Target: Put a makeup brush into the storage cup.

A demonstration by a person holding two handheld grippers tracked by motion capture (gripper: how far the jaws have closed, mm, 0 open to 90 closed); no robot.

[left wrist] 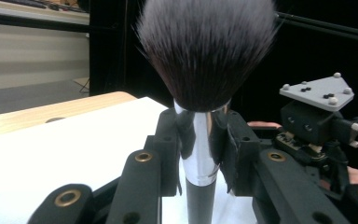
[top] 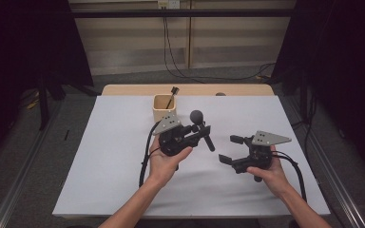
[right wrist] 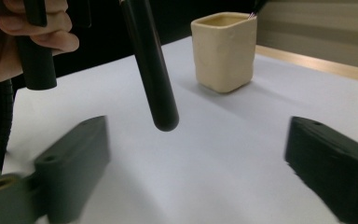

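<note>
The person's left hand (top: 164, 159) is wrapping around the left gripper (top: 200, 131) and tipping it up off the white table (top: 114, 156). Its jaws are squeezing the shiny silver neck of a big makeup brush (left wrist: 200, 135). The brush's fluffy dark head is sticking up past the jaws, and its smooth black handle is hanging below them. The top of the fluff is cut off in the left gripper view. The right hand (top: 268, 173) is holding the right gripper (top: 232, 148) low and level, with its jaws wide apart and nothing between them. Past the left gripper, a cream square cup (top: 163, 107) is sitting with a thin stick poking out.
</note>
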